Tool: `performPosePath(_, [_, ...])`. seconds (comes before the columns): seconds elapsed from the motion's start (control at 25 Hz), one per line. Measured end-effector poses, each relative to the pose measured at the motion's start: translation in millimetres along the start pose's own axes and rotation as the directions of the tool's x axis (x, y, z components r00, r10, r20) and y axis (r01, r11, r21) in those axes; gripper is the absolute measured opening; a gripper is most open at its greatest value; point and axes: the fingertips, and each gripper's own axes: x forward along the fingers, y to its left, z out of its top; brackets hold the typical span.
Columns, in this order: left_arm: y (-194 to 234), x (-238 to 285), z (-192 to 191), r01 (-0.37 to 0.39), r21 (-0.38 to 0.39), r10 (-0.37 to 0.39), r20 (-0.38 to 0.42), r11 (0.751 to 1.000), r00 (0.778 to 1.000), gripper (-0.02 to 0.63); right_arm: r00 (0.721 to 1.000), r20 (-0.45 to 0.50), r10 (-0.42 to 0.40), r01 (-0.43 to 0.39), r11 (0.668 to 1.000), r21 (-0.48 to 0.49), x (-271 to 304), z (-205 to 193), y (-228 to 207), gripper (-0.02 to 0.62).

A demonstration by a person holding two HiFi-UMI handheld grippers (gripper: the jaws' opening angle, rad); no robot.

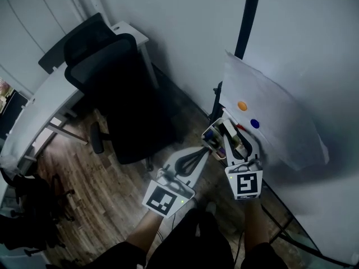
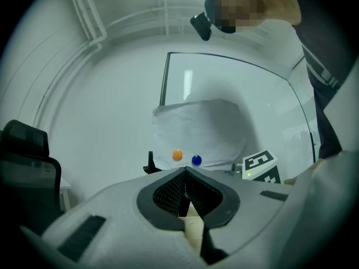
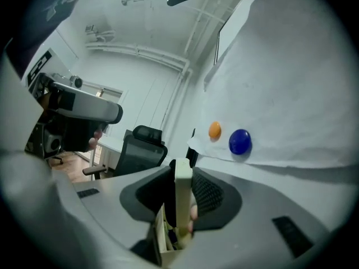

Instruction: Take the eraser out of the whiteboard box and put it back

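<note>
Right tool (image 3: 182, 175) was found clamped on a pale flat slab, taken to be the eraser (image 3: 183, 200). The box (image 3: 161, 241) lay just beneath its jaws. Left tool (image 2: 185, 175) was closed and empty. It was judged best that the eraser be lowered upright, squarely into the box, before release.

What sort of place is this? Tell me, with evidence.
Probably an office or meeting room: a whiteboard with paper held by magnets, a black office chair, a desk.
</note>
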Motion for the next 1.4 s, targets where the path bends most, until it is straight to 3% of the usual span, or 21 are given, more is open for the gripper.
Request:
performPosePath(0.28, [2.3,-4.9,-4.4,-0.011,-0.01,0.011,-0.014,1.0,1.0,0.005,1.0,-0.021,0.013,-0.012,1.0,0.026,3.0,-8.4,3.6,0.111])
performPosePath(0.44, [2.2,-3.4,-7.0,-0.013,-0.017,0.012,-0.016,1.0,1.0,0.005,0.998,-0.033,0.044,-0.042,0.998,0.051,4.7,-13.2,6.2,0.171])
performPosePath(0.84, [2.6,-4.3,-7.0,-0.021,-0.018,0.021,-0.019,1.0,1.0,0.005,0.999,-0.012,0.049,-0.048,0.997,0.066,2.4,-6.5,6.8,0.173])
performPosePath(1.12, [1.2,-1.6,17.2,-0.039,0.012,0.039,0.017,0.999,0.999,0.005,0.997,0.059,0.045,-0.049,0.995,0.082,-14.7,31.3,-1.7,0.123])
performPosePath(1.4, [-10.8,-3.8,65.0,-0.059,0.071,0.053,0.083,0.996,0.995,0.005,0.983,0.178,0.048,-0.068,0.992,0.109,-50.8,95.2,-8.8,0.073])
